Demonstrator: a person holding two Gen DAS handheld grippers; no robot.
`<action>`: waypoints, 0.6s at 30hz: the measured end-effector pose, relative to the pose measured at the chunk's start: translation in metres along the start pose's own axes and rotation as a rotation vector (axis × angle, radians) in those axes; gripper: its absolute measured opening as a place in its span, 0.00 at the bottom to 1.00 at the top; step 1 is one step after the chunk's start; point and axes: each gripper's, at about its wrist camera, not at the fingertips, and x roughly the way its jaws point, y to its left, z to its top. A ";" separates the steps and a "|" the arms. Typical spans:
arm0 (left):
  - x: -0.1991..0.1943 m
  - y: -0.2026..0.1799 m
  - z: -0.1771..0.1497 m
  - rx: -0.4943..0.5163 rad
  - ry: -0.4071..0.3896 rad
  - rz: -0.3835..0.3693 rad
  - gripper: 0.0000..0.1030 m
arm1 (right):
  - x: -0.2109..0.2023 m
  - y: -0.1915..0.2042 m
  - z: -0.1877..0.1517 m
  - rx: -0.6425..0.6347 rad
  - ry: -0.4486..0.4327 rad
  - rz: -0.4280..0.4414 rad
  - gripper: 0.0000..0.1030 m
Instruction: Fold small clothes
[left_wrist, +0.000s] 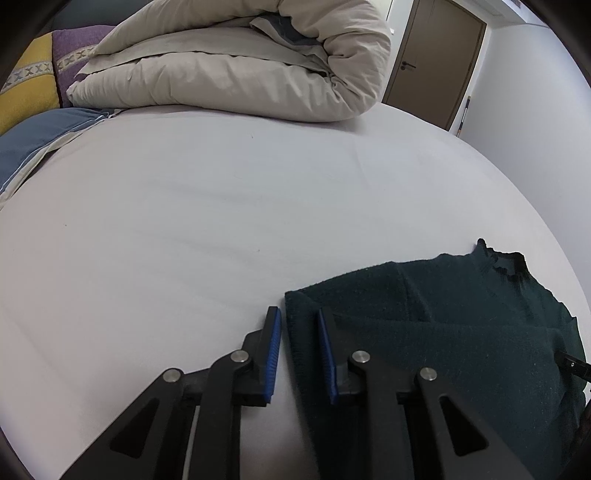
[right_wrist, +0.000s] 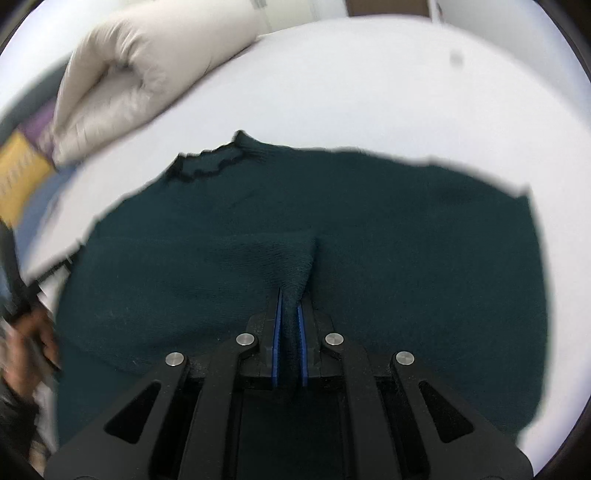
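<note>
The dark green knitted sweater (left_wrist: 461, 332) lies flat on the white bed sheet (left_wrist: 184, 221), and everything else is placed from it. In the left wrist view, the left gripper (left_wrist: 299, 354) straddles the sweater's left edge: one blue pad (left_wrist: 272, 354) sits on bare sheet just left of the knit, the other rests on top of it, and a strip of the edge lies between them. Whether the pads actually press that strip cannot be told. Only this view shows the brown door (left_wrist: 436, 62) far behind the sweater, and the blue pillow (left_wrist: 33, 144) well to its left.

The right wrist view, blurred, shows what the left does not: the right gripper (right_wrist: 290, 332) clenched on a pinched ridge of the sweater's middle, the knit pulled up into a peak. A hand (right_wrist: 26, 347) shows at the sweater's left edge. The rolled beige duvet (right_wrist: 122, 74) lies beyond the sweater's frilled collar (right_wrist: 210, 162).
</note>
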 end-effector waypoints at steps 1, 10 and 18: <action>0.000 0.000 0.000 0.000 0.000 0.000 0.23 | -0.002 0.001 -0.001 -0.008 -0.004 -0.003 0.06; -0.037 0.001 -0.006 -0.043 -0.052 0.006 0.23 | -0.012 0.016 -0.004 -0.090 -0.005 -0.079 0.12; -0.072 -0.026 -0.029 0.036 -0.033 -0.063 0.23 | -0.064 0.021 -0.014 -0.060 -0.109 -0.176 0.23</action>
